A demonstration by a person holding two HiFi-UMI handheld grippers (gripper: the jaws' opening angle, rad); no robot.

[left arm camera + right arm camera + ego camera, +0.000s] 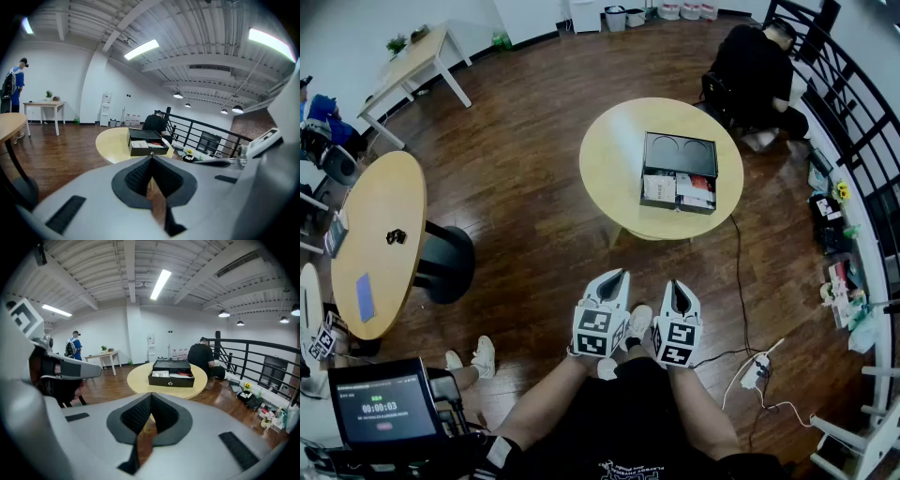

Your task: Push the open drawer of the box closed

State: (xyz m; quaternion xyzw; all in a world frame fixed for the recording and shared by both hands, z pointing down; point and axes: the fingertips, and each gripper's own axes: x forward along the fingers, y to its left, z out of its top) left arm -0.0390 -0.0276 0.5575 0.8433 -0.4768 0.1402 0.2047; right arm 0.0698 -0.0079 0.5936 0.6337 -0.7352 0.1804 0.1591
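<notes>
A black box (pixel 679 157) sits on a round wooden table (pixel 614 159) ahead of me. Its drawer (pixel 678 191) is pulled out toward me and shows papers inside. The box also shows in the left gripper view (pixel 146 142) and the right gripper view (pixel 171 373), drawer front facing me. Both grippers hang low over the floor, well short of the table. My left gripper (pixel 619 275) (pixel 151 160) is shut and holds nothing. My right gripper (pixel 678 285) (pixel 150 397) is shut and holds nothing too.
A person in black (pixel 759 61) crouches beyond the table by a black railing (pixel 853 112). Another round table (pixel 380 239) stands at the left, a white-legged table (pixel 412 61) at the far left. Cables and a power strip (pixel 755 372) lie on the floor at the right.
</notes>
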